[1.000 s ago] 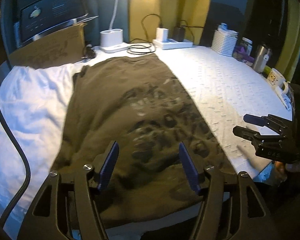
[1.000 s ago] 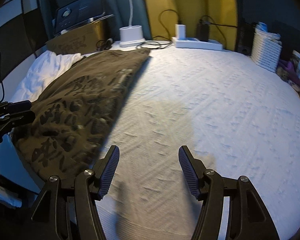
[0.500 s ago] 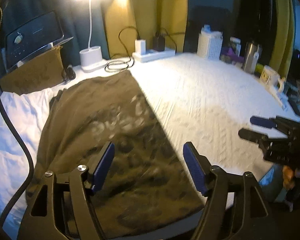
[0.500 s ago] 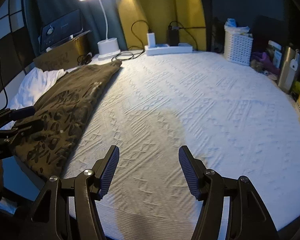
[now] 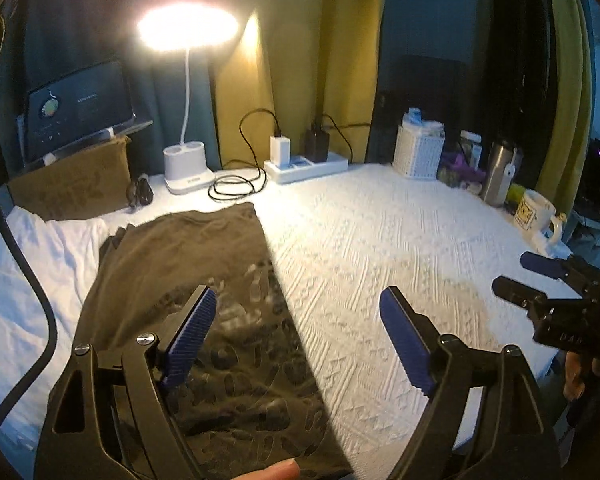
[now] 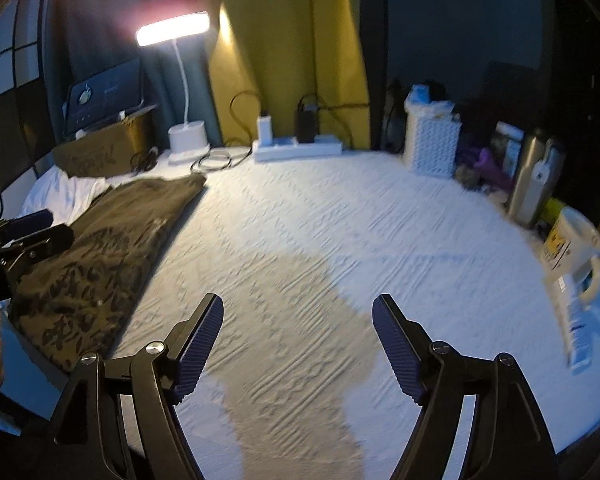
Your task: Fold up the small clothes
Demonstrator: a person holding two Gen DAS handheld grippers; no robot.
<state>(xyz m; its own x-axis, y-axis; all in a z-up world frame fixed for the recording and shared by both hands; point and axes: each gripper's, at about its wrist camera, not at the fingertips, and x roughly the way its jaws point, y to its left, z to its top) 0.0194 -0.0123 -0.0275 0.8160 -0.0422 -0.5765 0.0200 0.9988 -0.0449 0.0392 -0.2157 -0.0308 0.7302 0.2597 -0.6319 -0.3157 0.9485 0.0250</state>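
Bare white bedspread [image 6: 320, 240] mid-table; basket [image 6: 432, 144], flask [image 6: 534, 178], mug [image 6: 574, 246] along right edge.

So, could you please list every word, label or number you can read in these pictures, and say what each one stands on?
"DA", then cut off: on the black body of the right hand-held gripper, in the left wrist view.
Dark screen leaning at the back left: small white lettering, too small to read.
Cream mug with yellow label: too blurred.
Olive-brown printed shirt: dark print, illegible.
Brown cardboard box: faint markings, unreadable.
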